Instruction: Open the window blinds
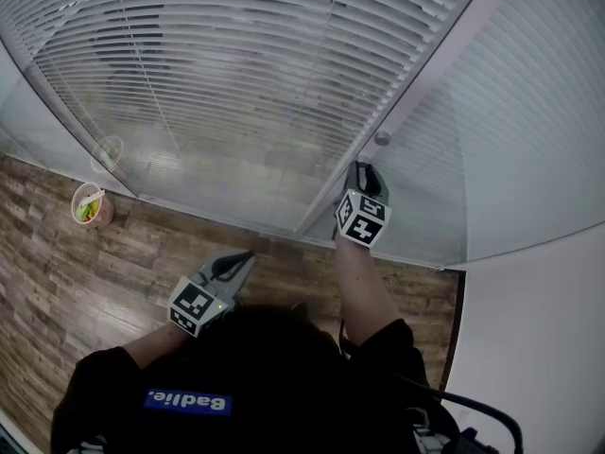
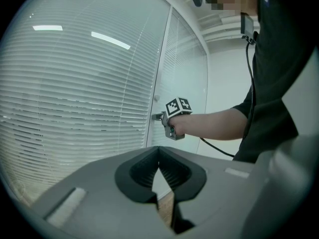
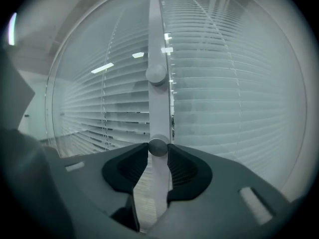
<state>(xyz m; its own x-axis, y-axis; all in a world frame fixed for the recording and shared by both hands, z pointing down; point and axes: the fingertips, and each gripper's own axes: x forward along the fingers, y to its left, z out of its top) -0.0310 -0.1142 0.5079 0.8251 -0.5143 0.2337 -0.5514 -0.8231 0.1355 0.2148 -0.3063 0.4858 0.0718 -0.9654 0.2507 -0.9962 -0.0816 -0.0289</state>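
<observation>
Knob (image 3: 158, 146) first, because it is the only part of these blinds (image 3: 112, 108) I can actually get at. The slats hang behind glass in the panes on either side of the pale frame post (image 3: 159, 103). The little round knob sticks out of that post, with a second knob (image 3: 156, 74) higher up on it. My right claw (image 3: 158, 152) is pinching the lower one, a pad pressed against each side and the tips barely past its face. I judge it hard, smooth and light to turn, the sort of button that gives nothing under the pads and will skid if I twist with a loose squeeze. So the hold wants to be square across its widest part and firm, with the twist coming from my wrist rather than from any outward pull. The slats look thin and nearly weightless, and I expect them to follow a small rotation. What I'd worry about is forcing the knob past its stop, since whatever linkage sits inside the post is probably delicate. My left claw (image 2: 160, 166) hangs low beside me over the wood floor (image 1: 57, 282), pressed together with nothing in it. It points toward the window, well apart from the post, and has no job here that I can see.
</observation>
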